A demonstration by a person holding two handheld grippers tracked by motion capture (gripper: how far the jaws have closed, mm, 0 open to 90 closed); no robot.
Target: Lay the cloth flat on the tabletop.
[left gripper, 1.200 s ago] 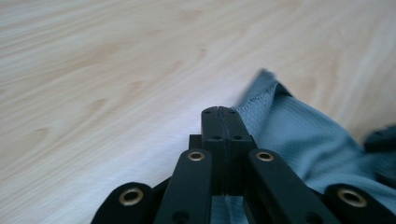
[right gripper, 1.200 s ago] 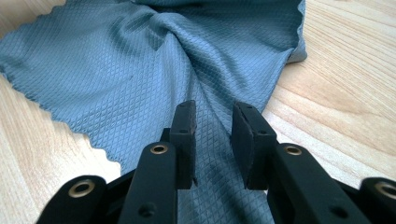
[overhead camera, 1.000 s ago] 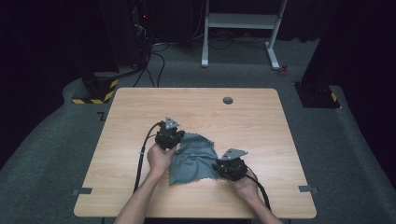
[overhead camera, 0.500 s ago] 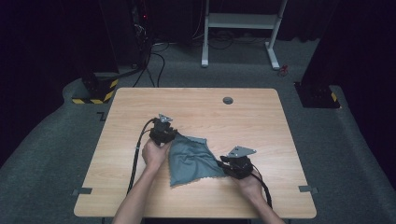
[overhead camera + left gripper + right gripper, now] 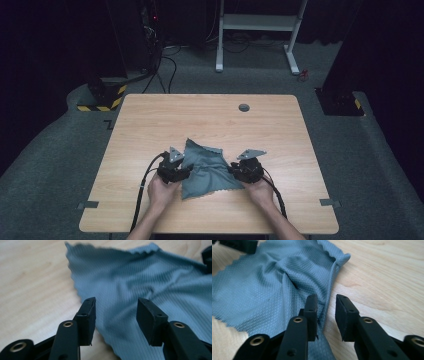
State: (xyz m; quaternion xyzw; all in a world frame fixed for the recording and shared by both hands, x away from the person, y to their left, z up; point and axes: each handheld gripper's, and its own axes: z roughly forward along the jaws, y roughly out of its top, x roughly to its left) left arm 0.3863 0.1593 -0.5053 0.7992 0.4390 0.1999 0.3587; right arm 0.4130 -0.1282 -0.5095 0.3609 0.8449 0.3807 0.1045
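1. Where writing might sit, none legible on cloth [image 5: 206,168], desk [image 5: 210,120] or either tool.
2. One grey-blue cloth, lying rumpled on the near middle of the desk, zigzag-cut edges, one corner pointing toward the far side.
3. Two tools, one per hand, each with two black jaws and a trailing cable.
4. Left tool [image 5: 181,172] at the cloth's left edge: jaws apart, just been opening, pads clear of the fabric, cloth spread beneath and beyond them in the left gripper view [image 5: 140,290].
5. Right tool [image 5: 235,171] at the cloth's right edge: jaws narrowly apart, just been closing, a raised fold of cloth [image 5: 287,285] running into the gap; pressing or not, cannot tell.
6. One small dark round disc [image 5: 244,107] near the desk's far edge, well apart from the cloth.
7. Two hands, left hand [image 5: 162,190] and right hand [image 5: 260,187], entering from the near side.
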